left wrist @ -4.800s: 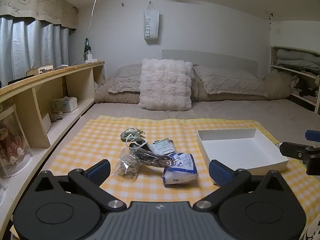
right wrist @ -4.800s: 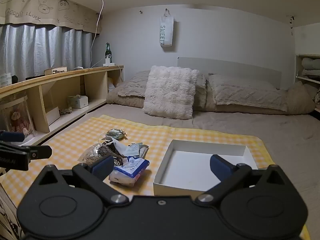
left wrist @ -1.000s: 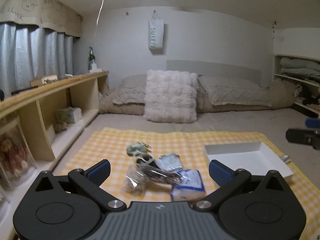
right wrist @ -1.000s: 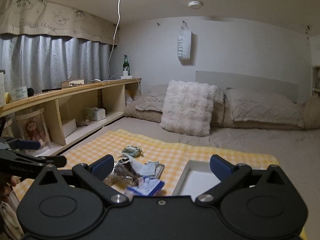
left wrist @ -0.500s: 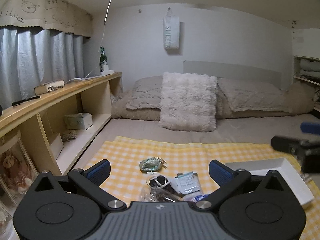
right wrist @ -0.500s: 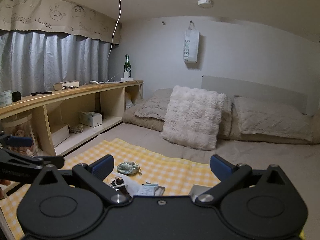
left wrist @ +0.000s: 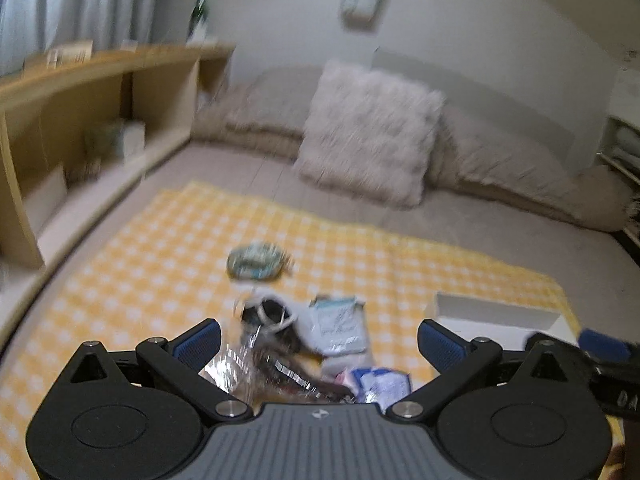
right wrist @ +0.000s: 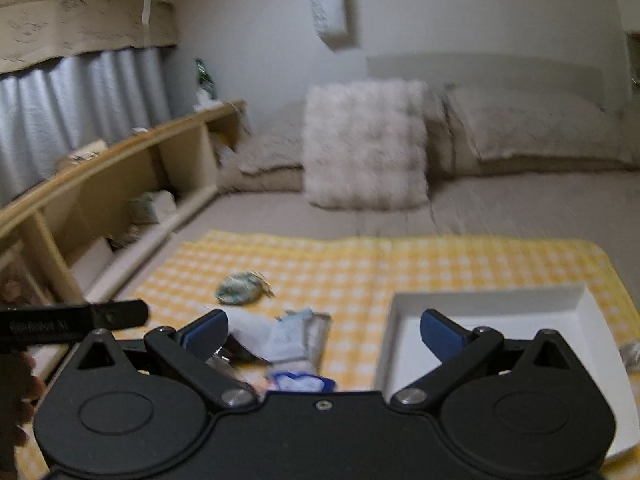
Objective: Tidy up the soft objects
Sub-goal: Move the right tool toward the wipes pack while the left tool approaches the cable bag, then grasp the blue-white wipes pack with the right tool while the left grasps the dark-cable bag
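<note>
— Hovering where?
— Both the left gripper (left wrist: 319,340) and right gripper (right wrist: 323,331) sit at lower frame, fingers spread wide, empty.
— The soft packets (left wrist: 304,344)?
— Piled lower centre on the yellow checked cloth (left wrist: 160,248), left of the white tray (right wrist: 500,320).

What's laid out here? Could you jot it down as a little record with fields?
surface: yellow checked cloth spread on a bed
container: white box, nothing visible inside
pile: soft packets heaped left of the box
apart from pile: greenish bundle, farther back
left gripper: open, holding nothing
right gripper: open, holding nothing
image: blurred
</note>
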`<state>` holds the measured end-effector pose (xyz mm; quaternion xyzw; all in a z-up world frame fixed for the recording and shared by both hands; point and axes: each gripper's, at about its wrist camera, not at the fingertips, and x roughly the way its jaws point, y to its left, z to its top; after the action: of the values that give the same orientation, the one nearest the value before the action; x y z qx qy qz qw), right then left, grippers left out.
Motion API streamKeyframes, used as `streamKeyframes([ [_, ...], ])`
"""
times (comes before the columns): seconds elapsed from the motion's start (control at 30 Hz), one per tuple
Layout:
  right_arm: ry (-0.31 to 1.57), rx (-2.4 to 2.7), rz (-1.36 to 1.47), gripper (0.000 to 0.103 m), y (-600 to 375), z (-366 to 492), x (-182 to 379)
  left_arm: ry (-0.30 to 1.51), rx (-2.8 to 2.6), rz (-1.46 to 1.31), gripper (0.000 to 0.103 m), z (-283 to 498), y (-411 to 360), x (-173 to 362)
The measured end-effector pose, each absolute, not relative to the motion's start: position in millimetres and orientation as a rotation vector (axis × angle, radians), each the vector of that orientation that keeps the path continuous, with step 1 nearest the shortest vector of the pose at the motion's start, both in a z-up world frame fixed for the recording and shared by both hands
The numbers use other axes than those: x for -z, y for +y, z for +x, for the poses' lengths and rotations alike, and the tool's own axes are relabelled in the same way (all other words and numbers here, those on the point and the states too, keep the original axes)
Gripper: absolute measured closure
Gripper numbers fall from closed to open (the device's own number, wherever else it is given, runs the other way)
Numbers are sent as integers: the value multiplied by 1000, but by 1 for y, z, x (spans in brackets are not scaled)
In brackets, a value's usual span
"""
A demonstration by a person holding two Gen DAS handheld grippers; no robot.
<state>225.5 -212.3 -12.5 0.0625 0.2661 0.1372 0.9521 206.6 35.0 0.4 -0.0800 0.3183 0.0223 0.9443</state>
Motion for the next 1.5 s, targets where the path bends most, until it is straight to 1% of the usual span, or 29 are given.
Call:
streamKeyframes([
  [0.17, 634, -263, 105, 0, -212, 246, 45, 829, -107, -280, 1, 243, 51, 43],
  [0.3, 705, -271, 112, 0, -208, 258, 61, 934, -129, -377, 3, 264, 56, 69],
  [0.5, 796, -315, 111, 0, -199, 274, 80, 1003, -155, -392, 4, 290, 47, 96],
  [0.6, 852, -341, 137, 0, -195, 283, 87, 1033, -173, -402, 8, 302, 43, 110],
  [0.63, 869, -350, 155, 0, -194, 285, 89, 1038, -178, -404, 10, 307, 43, 114],
  [0.7, 889, -369, 185, 0, -192, 290, 92, 1052, -192, -406, 18, 314, 42, 123],
  [0.77, 895, -384, 194, 1, -189, 293, 94, 1055, -193, -406, 31, 318, 42, 126],
  [0.83, 898, -396, 197, 2, -185, 296, 95, 1051, -181, -406, 33, 320, 43, 127],
  [0.9, 907, -411, 210, 7, -182, 299, 98, 1049, -165, -401, 38, 320, 46, 127],
  [0.97, 930, -421, 225, 8, -179, 304, 102, 1053, -147, -391, 45, 319, 49, 128],
  [1.1, 991, -428, 241, 17, -170, 311, 113, 1057, -113, -364, 53, 315, 56, 126],
  [1.13, 1002, -431, 238, 18, -168, 312, 116, 1056, -106, -353, 58, 314, 57, 125],
  [1.23, 1029, -447, 212, 19, -158, 315, 123, 1057, -82, -338, 63, 309, 63, 123],
  [1.27, 1037, -454, 204, 22, -154, 315, 125, 1057, -73, -330, 66, 308, 64, 122],
  [1.3, 1046, -461, 198, 30, -151, 315, 127, 1056, -65, -313, 67, 306, 65, 121],
  [1.37, 1071, -469, 189, 36, -145, 315, 132, 1055, -48, -287, 72, 303, 66, 119],
  [1.43, 1101, -468, 168, 38, -139, 315, 137, 1060, -33, -270, 73, 299, 66, 119],
  [1.47, 1105, -469, 156, 44, -138, 315, 138, 1064, -26, -259, 75, 298, 66, 119],
  [1.5, 1109, -471, 138, 56, -137, 315, 139, 1066, -22, -243, 75, 296, 66, 119],
])
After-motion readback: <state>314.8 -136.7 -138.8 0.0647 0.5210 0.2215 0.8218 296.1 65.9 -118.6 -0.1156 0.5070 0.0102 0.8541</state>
